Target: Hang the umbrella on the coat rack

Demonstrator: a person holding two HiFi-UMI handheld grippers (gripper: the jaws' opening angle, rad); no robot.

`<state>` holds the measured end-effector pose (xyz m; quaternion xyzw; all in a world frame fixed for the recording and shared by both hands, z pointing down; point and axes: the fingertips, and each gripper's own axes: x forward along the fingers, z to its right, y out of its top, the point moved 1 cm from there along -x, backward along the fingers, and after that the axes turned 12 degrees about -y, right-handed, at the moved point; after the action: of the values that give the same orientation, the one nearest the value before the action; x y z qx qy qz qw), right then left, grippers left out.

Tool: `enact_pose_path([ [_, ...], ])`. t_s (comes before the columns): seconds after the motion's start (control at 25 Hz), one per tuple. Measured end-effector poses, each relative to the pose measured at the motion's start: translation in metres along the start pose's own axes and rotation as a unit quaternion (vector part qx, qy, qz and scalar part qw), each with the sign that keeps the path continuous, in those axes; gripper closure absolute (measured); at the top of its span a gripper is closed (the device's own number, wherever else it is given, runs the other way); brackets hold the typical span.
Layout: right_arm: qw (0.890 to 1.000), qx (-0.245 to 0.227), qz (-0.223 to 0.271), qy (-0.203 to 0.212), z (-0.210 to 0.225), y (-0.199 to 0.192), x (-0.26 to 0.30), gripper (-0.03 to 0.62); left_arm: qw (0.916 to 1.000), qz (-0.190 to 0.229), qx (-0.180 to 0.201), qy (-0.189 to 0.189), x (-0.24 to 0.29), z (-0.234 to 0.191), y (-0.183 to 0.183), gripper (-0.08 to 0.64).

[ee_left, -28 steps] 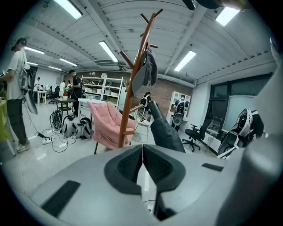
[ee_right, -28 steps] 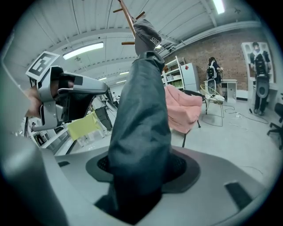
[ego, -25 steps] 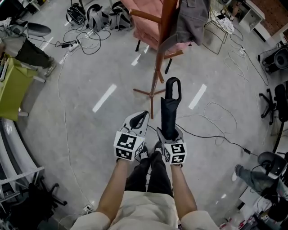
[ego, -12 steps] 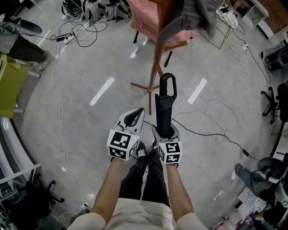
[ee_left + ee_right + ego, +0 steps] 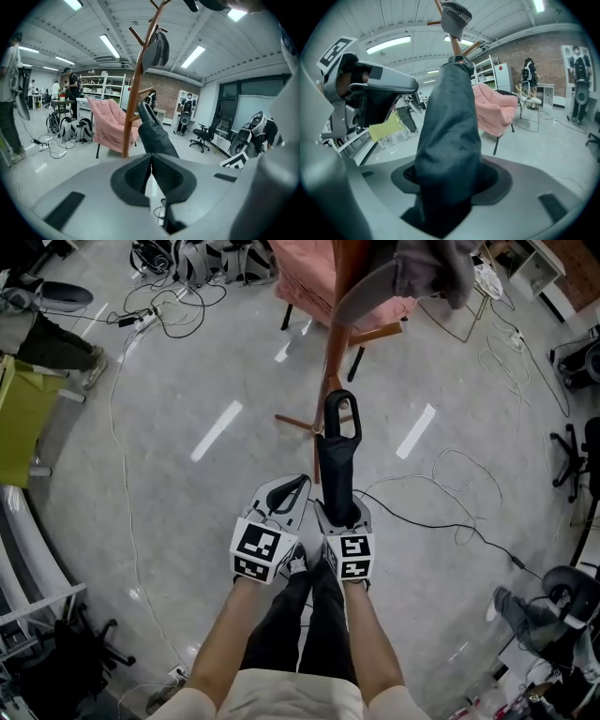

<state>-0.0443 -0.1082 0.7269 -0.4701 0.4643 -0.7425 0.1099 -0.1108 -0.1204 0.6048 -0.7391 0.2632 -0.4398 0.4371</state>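
My right claw [image 5: 342, 514] pinches the folded black umbrella [image 5: 336, 457] low on its canopy, handle loop near the wooden coat rack [image 5: 333, 362] pole; my left claw [image 5: 287, 491], pressed together and empty, sits just beside.

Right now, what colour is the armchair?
The armchair is pink, clearest in the left gripper view.

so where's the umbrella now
Head view, centre: the umbrella is clamped in the right gripper, its handle loop by the coat rack, left gripper alongside.
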Motion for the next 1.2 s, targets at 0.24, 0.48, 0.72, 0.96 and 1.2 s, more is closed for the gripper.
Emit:
enact_pose_path([
  [0.24,1.0,0.004,-0.002,-0.003,0.0,-0.004,0.013,0.33,0.9999,-0.002,-0.01,0.011,-0.005,-0.012,-0.011,0.552],
  [0.48,1.0,0.01,-0.007,-0.003,-0.006,-0.007,0.028,0.331,0.9997,-0.001,-0.021,0.015,0.0,-0.02,-0.025,0.552],
  [0.72,1.0,0.003,-0.014,-0.005,0.003,-0.012,0.038,0.331,0.9998,0.005,-0.02,0.008,0.012,-0.016,-0.024,0.552],
  [0.96,1.0,0.004,-0.019,-0.005,0.003,-0.008,0.044,0.331,0.9993,0.012,-0.034,0.007,0.014,-0.018,-0.023,0.551],
  [1.2,1.0,0.012,-0.019,0.01,-0.004,-0.003,0.057,0.331,0.9996,0.016,-0.016,-0.014,0.015,-0.021,-0.01,0.552],
])
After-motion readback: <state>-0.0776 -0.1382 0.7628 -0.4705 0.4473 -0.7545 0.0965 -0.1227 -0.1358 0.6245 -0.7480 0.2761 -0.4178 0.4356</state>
